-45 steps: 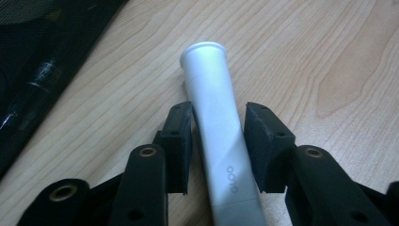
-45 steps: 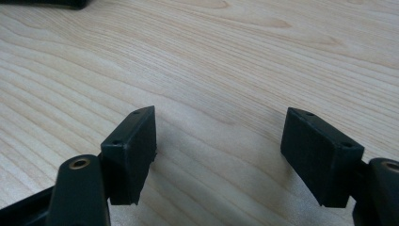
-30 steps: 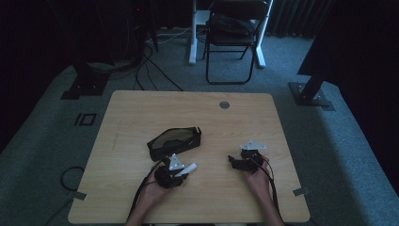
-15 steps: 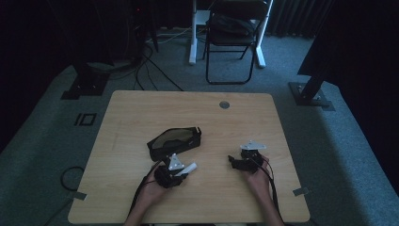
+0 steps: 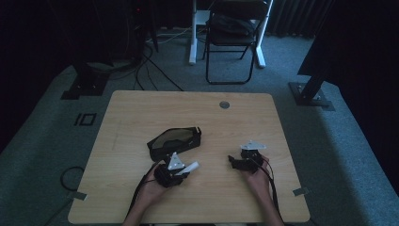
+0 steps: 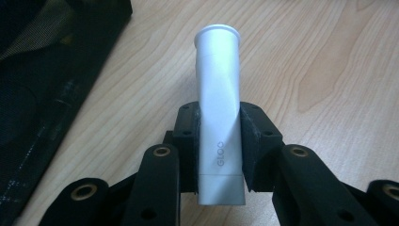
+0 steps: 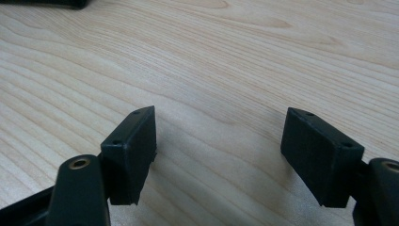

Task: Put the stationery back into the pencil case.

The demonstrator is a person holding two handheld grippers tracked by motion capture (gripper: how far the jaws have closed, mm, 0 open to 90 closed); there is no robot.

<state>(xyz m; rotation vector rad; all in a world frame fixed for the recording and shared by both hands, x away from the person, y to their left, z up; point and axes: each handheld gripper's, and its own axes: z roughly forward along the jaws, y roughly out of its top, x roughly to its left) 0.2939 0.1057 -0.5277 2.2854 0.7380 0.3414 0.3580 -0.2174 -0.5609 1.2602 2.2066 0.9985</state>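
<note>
On the counter [image 5: 141, 117] one black mesh pouch [image 5: 174, 141] lies just up and left of the left tool [image 6: 220, 141], nearer it than the right tool [image 7: 221, 150]. One white tube [image 6: 219, 117] is clamped in the left tool, long axis running along the jaws, cap end forward; the right tool's jaws stand wide apart, holding nothing

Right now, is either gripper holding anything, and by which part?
The left gripper clamps a white glue tube near its flat crimped end, the cap end pointing away. The right gripper is open, holding nothing.

matt white plastic tube [image 6: 219, 117], pale wood-grain table [image 7: 235, 61], black mesh pouch [image 5: 175, 140]
</note>
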